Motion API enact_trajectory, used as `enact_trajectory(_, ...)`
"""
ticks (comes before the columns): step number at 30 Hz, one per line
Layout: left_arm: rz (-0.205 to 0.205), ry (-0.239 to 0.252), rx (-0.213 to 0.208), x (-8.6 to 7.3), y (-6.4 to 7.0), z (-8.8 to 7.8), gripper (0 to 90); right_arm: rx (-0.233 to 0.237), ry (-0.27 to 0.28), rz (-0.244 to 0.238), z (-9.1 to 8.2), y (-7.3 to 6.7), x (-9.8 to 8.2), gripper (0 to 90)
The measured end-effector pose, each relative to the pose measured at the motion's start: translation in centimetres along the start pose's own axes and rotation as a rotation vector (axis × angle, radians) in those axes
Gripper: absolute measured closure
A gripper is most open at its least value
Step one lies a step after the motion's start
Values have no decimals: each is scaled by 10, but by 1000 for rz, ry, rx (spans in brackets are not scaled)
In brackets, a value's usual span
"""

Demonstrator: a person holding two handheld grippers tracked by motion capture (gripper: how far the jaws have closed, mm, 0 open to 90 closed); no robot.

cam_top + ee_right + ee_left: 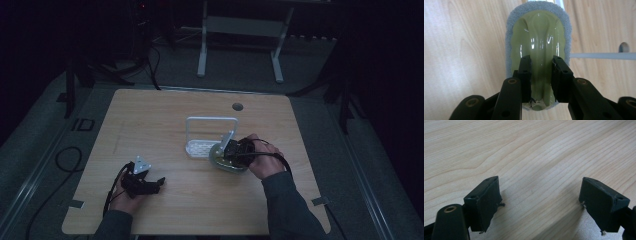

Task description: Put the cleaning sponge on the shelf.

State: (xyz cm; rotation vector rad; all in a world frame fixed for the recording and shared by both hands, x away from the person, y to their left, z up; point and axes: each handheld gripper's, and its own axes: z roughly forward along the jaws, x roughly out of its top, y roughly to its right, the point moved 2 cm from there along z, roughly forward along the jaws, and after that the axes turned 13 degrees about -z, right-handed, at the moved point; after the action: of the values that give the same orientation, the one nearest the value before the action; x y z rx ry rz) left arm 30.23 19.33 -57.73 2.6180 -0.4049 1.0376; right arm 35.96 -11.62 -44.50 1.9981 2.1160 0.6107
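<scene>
the right gripper (541, 75) squeezes the raised middle of a green sponge brush (537, 42) that sits on the table (150, 115), touching the white rack (210, 135). so the grab looks done; lifting or scrubbing is left. the left gripper (539, 202) rests wide open, holding nothing.

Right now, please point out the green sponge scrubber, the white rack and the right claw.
green sponge scrubber (537, 32): right gripper view, glossy green handle top.
white rack (211, 120): high view, upper bar of frame.
right claw (541, 77): right gripper view, midway between fingertips, gripping the scrubber.
</scene>
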Motion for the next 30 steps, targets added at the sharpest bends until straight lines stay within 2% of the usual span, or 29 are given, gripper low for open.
enact_trajectory(13,0,-1,0,0,0,0,174,-8,15,9,5,7,3,719)
enact_trajectory(23,1,0,0,0,0,0,174,-13,19,-1,4,12,8,719)
enact_trajectory(30,1,-1,0,0,0,0,174,-24,14,-27,2,17,18,719)
